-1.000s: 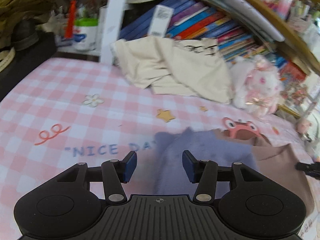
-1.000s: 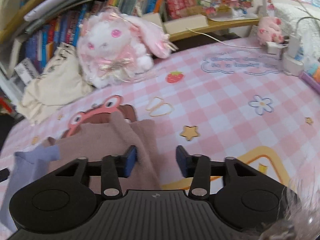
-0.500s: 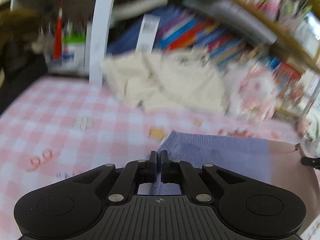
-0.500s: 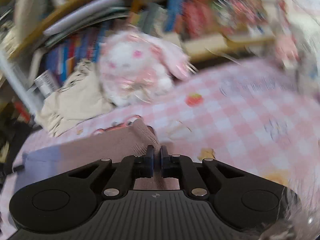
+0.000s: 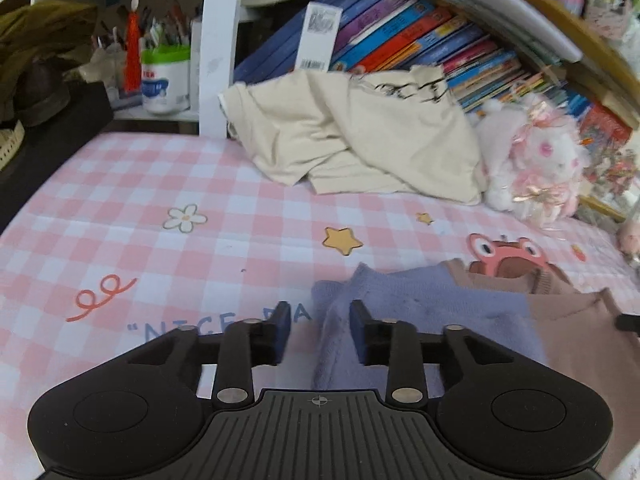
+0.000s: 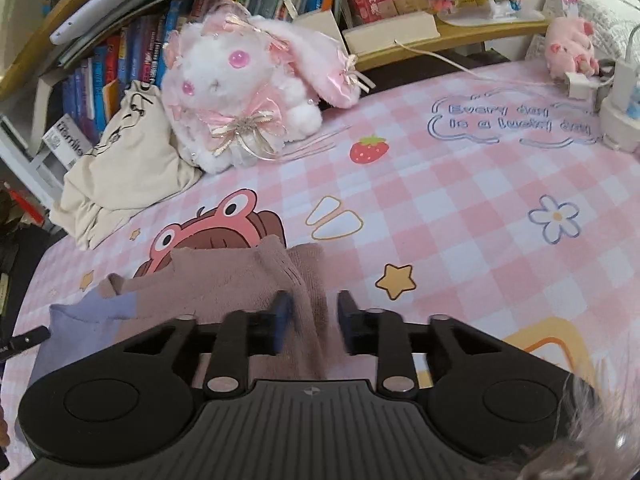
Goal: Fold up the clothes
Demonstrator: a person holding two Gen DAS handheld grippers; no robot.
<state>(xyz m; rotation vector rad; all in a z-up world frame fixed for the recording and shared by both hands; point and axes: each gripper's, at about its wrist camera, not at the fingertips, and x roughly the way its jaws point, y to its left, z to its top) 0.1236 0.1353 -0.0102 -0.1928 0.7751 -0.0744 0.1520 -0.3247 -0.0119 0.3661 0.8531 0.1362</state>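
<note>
Two claws hover low over a pink checked tablecloth (image 5: pixel 132 196), each with its fingers spread apart and gripping nothing. The left claw (image 5: pixel 317 332) straddles the lavender end of a knit sweater (image 5: pixel 432 304); a raised fold of that fabric lies between its fingers without being pinched. The right claw (image 6: pixel 313 326) stands over the mauve-brown end of the same sweater (image 6: pixel 240 280), a ridge of cloth running between its parted fingers. The garment lies flat on the table directly beneath and ahead of both claws. Farther ahead sit a crumpled cream garment (image 5: pixel 360 140) and, beside it, a white-and-pink plush bunny (image 6: pixel 240 92), with a row of books (image 5: pixel 400 36) behind.
</note>
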